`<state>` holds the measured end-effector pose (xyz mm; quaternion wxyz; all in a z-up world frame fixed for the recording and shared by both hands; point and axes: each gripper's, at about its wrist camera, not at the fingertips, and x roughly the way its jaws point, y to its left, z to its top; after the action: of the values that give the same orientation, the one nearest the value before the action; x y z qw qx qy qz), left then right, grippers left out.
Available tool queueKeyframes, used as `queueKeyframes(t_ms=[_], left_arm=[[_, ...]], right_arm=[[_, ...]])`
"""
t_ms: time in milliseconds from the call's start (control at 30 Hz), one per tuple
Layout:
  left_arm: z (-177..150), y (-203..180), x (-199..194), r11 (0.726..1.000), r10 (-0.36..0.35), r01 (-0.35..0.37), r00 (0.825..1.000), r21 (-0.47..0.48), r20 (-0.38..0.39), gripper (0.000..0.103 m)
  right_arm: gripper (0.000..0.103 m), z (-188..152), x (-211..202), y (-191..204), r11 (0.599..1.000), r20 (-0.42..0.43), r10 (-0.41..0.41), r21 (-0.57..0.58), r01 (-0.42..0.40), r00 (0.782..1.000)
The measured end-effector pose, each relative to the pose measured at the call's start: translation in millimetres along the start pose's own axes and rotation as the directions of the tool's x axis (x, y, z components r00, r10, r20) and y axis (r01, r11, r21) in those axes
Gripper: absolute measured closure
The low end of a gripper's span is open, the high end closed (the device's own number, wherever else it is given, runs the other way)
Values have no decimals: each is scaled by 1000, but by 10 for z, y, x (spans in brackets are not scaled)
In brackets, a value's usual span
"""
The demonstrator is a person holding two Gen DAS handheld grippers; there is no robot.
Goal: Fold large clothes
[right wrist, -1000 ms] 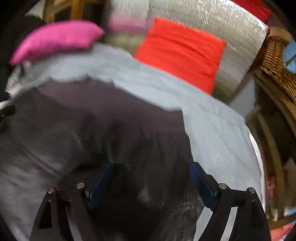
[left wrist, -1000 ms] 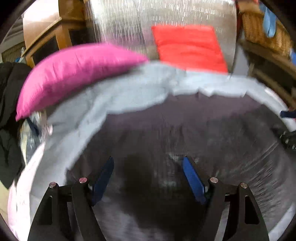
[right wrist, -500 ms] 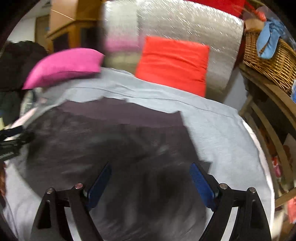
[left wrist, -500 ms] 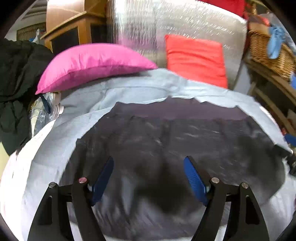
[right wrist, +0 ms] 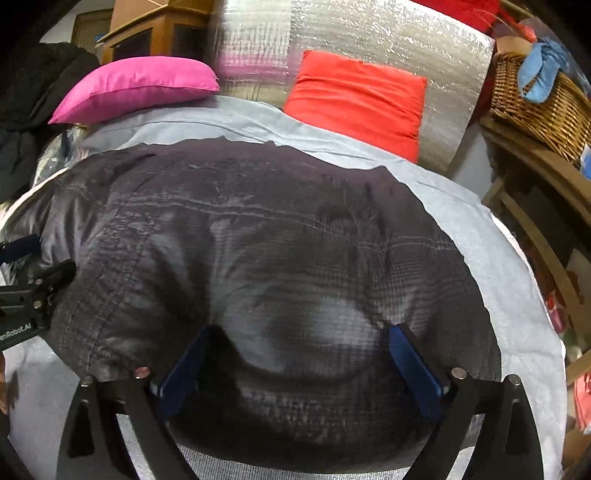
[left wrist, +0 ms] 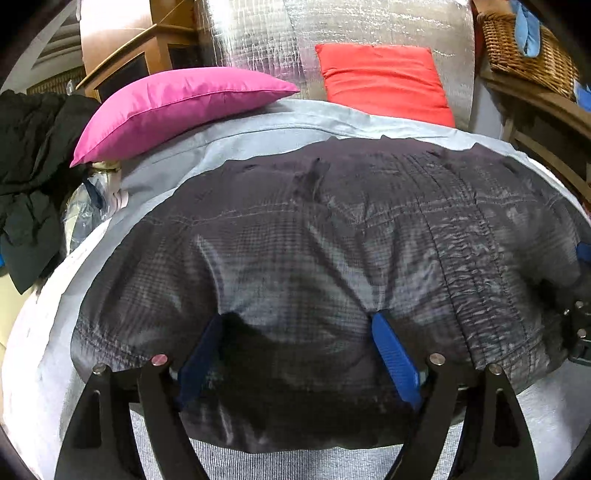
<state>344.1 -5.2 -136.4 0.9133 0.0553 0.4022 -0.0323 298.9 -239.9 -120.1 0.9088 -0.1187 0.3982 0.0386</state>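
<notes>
A dark quilted jacket [left wrist: 332,258] lay spread flat across the pale grey sheet [left wrist: 229,136] of a bed, its near hem under both tools. The left gripper [left wrist: 299,354] stood with its blue pads wide apart, straddling the hem and clamping nothing; the right gripper [right wrist: 299,362], also spread open, hovered over the same edge further right, likewise empty.

The risk appeared to lie in the fabric itself: the slick, puffy shell could slide out of a shallow pinch, or a pad could catch only the top layer and leave the lining behind, skewing any fold. Uneven lifts by the two hands would likely twist the garment off square.

From the left, a heap of black clothing [left wrist: 29,177] sat off the bed's edge, then a magenta pillow [left wrist: 177,103] resting on the sheet just past the jacket's far corner, a red cushion [left wrist: 384,81] propped against a silver foil panel [left wrist: 369,26], and a wicker basket [right wrist: 543,99] on a wooden frame at right. The pillow looked nearest to crowding a fold carried away from the camera.
</notes>
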Motion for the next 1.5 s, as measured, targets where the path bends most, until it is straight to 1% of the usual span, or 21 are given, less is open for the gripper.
queueKeyframes(t_ms=[67,133,233,367,467,533,567,600,633,667,767,867,933,1033,1100,1133,1200,1233,1300,1400,1500], left_arm=[[46,78,-72,999,-25,25,1000,-25,-11,19],[43,198,-183,998,-19,20,1000,-61,14,19],[47,469,-330,992,18,-10,998,-123,64,19],[54,763,-278,982,64,-53,996,-179,57,19],[-34,858,-92,981,88,-85,996,-175,8,19],[-103,833,-43,984,105,-101,994,-146,21,19],[-116,799,-21,986,116,-112,993,-124,25,19],[-125,788,-29,986,120,-116,992,-117,28,19],[-123,793,-16,987,118,-115,993,-116,22,18],[-113,813,14,987,112,-110,994,-120,11,18],[-125,840,61,987,105,-105,994,-118,-1,15],[-88,893,-31,985,92,-93,996,-143,-14,15],[-79,958,-185,982,88,-86,996,-171,5,16],[-137,1051,-477,974,118,-99,990,-203,79,16],[-200,1088,-538,971,149,-129,985,-203,86,16],[-237,1110,-516,968,162,-145,984,-203,68,16],[-322,1175,-381,963,178,-174,984,-207,1,15],[-356,1201,-338,961,172,-170,985,-219,-13,15],[-400,1232,-269,958,159,-159,987,-238,-21,15],[-437,1230,-180,956,147,-150,989,-253,-31,15],[-479,1300,-109,950,107,-115,993,-291,-42,13]], right_arm=[[5,55,-34,-38,1000,-17,1,10,-1,1000],[5,116,-104,-93,999,-18,16,30,-15,1000],[5,266,-293,-170,997,21,41,65,-42,999],[4,503,-307,-157,993,53,74,88,-79,996],[4,671,-147,-71,990,50,101,92,-105,994],[4,667,58,-20,990,6,97,99,-98,995],[4,638,238,-14,992,-42,81,103,-76,996],[3,573,413,-35,989,-86,90,128,-79,992],[1,534,479,-58,986,-85,101,143,-89,991],[1,524,488,-57,987,-67,90,139,-80,994],[1,574,473,-48,989,-90,83,133,-70,992],[2,614,310,-108,988,-85,78,143,-66,993],[2,574,54,-170,988,-27,72,142,-67,997],[1,415,-314,-287,986,57,66,152,-74,996],[1,263,-459,-384,984,84,46,170,-60,995],[1,163,-508,-449,981,93,35,185,-52,995],[1,-9,-505,-578,977,79,12,211,-29,997],[1,-75,-486,-599,975,60,8,223,-21,998],[1,-216,-327,-708,967,-5,5,253,-4,1000],[1,-339,-181,-831,956,-30,13,293,-3,999],[1,-427,-66,-941,927,-36,73,371,-54,997]])
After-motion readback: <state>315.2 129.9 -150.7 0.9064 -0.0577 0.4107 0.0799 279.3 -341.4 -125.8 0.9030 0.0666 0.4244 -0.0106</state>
